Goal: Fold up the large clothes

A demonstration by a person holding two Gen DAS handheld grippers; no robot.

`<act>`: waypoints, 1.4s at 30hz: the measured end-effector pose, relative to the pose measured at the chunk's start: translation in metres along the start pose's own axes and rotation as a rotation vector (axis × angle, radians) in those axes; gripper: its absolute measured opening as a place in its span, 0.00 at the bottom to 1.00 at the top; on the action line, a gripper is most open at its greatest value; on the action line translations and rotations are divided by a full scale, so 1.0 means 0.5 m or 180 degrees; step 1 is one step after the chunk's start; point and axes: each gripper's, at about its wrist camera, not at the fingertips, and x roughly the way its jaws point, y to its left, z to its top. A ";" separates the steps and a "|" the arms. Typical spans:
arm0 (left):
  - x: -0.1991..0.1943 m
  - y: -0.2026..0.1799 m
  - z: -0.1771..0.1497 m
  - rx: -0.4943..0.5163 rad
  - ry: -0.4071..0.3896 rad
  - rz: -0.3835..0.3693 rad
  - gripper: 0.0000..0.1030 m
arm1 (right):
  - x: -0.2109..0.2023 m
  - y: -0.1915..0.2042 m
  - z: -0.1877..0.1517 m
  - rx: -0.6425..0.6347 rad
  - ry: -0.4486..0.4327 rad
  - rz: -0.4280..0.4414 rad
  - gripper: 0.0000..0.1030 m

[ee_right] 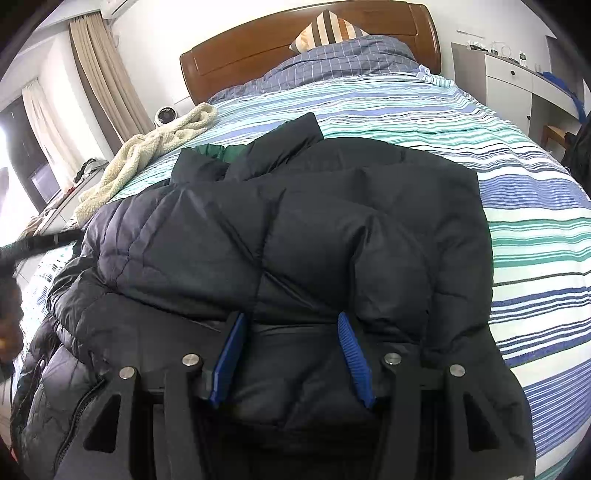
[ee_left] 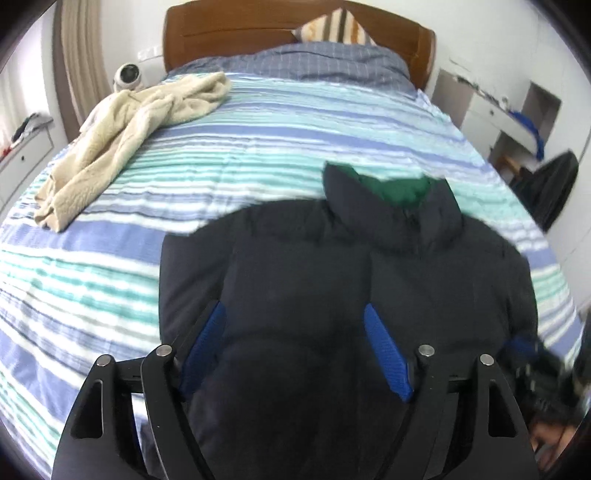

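A dark navy puffer jacket [ee_left: 314, 258] with a green collar lining [ee_left: 395, 188] lies on the striped bed sheet [ee_left: 258, 140], collar toward the headboard. My left gripper [ee_left: 293, 308] hovers over its left half with the blue pads wide apart, and nothing is pressed between them. In the right wrist view the jacket [ee_right: 295, 221] is bunched and folded over on itself. There my right gripper [ee_right: 291, 315] is shut on a puffy fold of the jacket's near edge, which bulges between the pads.
A cream fleece garment [ee_left: 129, 122] lies crumpled on the far left of the bed. A blue checked duvet [ee_left: 332, 62] and a striped pillow [ee_left: 332, 26] sit against the wooden headboard [ee_left: 240, 29]. White cabinets [ee_right: 509, 88] stand on the right and a small fan [ee_left: 127, 75] on the left.
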 end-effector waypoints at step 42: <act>0.048 0.069 -0.139 -0.0025 0.0087 0.0041 0.98 | 0.007 0.004 -0.003 -0.0002 -0.0056 -0.0008 0.51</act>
